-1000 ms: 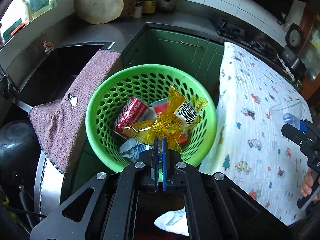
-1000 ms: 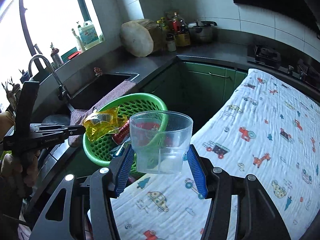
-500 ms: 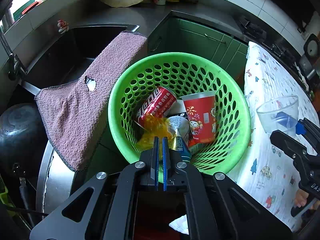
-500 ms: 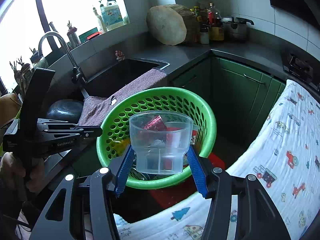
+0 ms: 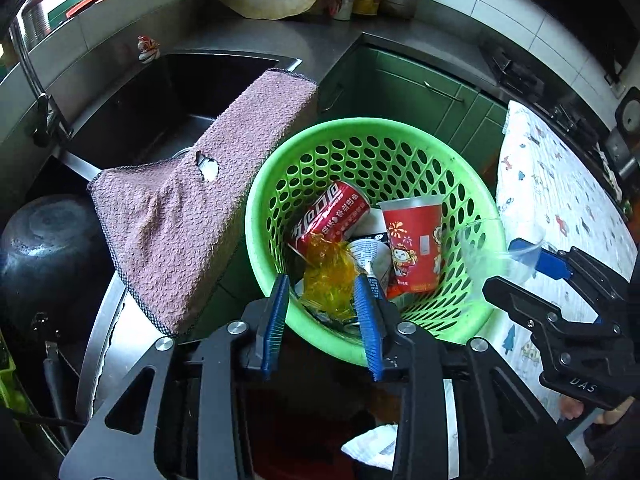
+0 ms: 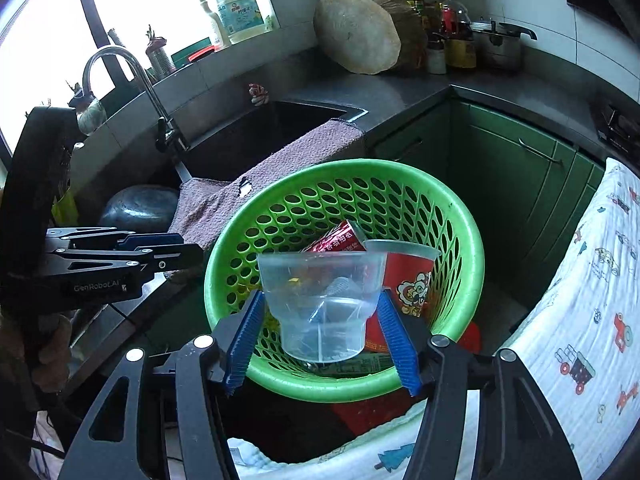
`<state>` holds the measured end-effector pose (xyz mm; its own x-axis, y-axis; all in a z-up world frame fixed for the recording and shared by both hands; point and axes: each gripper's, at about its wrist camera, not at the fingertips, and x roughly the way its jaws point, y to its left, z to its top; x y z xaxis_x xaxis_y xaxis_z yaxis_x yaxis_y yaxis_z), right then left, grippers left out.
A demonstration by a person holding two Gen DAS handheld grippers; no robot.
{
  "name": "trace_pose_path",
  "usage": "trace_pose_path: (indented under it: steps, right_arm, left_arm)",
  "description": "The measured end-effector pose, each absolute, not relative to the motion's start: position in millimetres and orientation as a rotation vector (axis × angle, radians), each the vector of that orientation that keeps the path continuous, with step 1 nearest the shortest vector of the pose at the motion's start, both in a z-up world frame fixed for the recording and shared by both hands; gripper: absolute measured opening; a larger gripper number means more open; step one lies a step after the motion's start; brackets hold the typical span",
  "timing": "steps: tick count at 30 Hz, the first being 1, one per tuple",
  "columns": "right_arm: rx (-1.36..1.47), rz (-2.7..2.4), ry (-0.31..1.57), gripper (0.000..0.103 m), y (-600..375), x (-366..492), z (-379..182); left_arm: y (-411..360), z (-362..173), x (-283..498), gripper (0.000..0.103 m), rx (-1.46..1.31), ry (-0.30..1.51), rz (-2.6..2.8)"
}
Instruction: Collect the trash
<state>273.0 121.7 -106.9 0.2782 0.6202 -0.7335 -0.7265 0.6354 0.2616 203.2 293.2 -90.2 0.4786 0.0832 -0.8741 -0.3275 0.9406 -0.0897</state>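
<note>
Between the left gripper (image 5: 322, 294) pads, jaws opening — yellow wrapper (image 5: 328, 276) loose inside the green basket (image 5: 256, 216), not pinched. Right gripper (image 6: 320, 330) jaws also opening; clear plastic cup (image 6: 320, 300) sits between the pads over the basket, gaps visible either side. Below lie a red can (image 5: 332, 212) and red paper cup (image 5: 414, 242). Pink towel (image 5: 192, 216) drapes beside the basket, over the sink (image 5: 168, 92) edge.

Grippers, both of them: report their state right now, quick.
Left gripper: jaws opening, yellow wrapper loose between them over the green basket.
Right gripper: jaws opening, pads off the clear plastic cup between them.
</note>
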Motion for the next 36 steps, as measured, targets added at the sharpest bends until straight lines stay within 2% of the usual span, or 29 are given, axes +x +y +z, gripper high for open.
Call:
trace_pose_path:
  steps: [4, 6, 8, 11, 13, 21, 23, 26, 36]
  right_arm:
    - [-0.13, 0.912, 0.909, 0.063, 115.9, 267.2, -103.7]
    - [-0.131, 0.91, 0.9, 0.063, 111.0, 262.4, -100.2]
    - [-0.125, 0.908, 0.893, 0.065, 103.4, 256.9, -95.7]
    - [-0.118, 0.895, 0.883, 0.068, 87.6, 246.8, -88.6]
    - [-0.117, 0.884, 0.882, 0.069, 76.3, 240.1, -84.7]
    - [-0.135, 0.834, 0.851, 0.078, 20.9, 201.7, -68.4]
    - [-0.149, 0.817, 0.834, 0.081, 6.7, 190.1, -64.6]
    - [-0.165, 0.789, 0.814, 0.084, -14.2, 173.1, -60.3]
    - [-0.162, 0.671, 0.811, 0.087, -76.1, 132.6, -63.6]
  left_arm:
    - [288.4, -83.4, 197.6, 0.051, -0.258, 1.03, 0.259]
    - [284.1, -79.0, 195.1, 0.051, -0.257, 1.018, 0.253]
    - [279.6, -74.3, 191.8, 0.06, -0.26, 1.007, 0.251]
    - [269.6, -67.1, 185.5, 0.063, -0.25, 0.987, 0.248]
    - [263.8, -63.5, 180.7, 0.071, -0.258, 0.977, 0.243]
    - [227.6, -49.1, 161.5, 0.075, -0.246, 0.943, 0.207]
    - [218.1, -44.4, 157.5, 0.082, -0.235, 0.936, 0.205]
    - [202.3, -35.4, 149.1, 0.085, -0.213, 0.917, 0.198]
    - [144.2, -12.3, 114.5, 0.096, -0.147, 0.857, 0.166]
